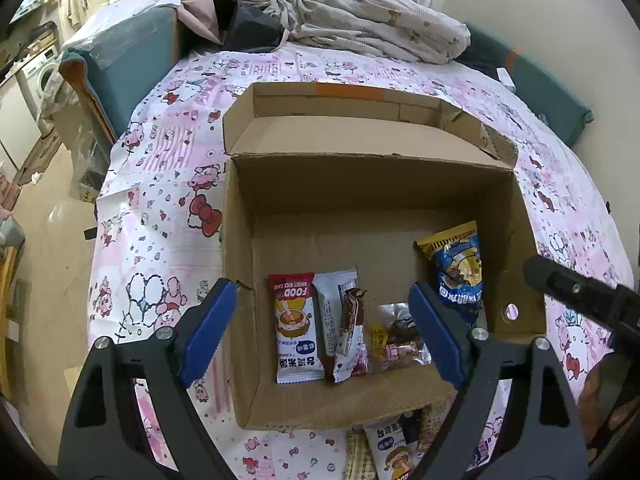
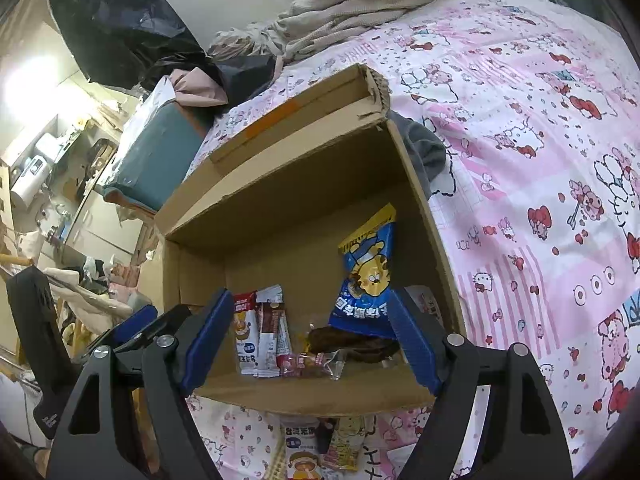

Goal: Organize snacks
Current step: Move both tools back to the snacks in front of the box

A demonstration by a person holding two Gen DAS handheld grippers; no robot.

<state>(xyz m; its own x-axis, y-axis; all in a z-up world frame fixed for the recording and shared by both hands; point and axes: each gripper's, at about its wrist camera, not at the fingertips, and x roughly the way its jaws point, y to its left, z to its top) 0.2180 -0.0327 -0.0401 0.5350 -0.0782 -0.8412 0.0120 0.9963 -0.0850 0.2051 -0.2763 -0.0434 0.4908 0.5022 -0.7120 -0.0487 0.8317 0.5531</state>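
An open cardboard box stands on the pink cartoon-print sheet. Inside lie a red-and-white rice snack packet, a brown-and-white wafer packet, a clear-wrapped dark snack and a blue-and-yellow bag leaning on the right wall. More snack packets lie on the sheet in front of the box. My left gripper is open and empty over the box's near edge. My right gripper is open and empty, also over the near edge.
The right gripper's dark body shows at the right edge of the left wrist view. A bundled floral blanket and dark clothes lie behind the box. A teal padded edge and the floor lie to the left.
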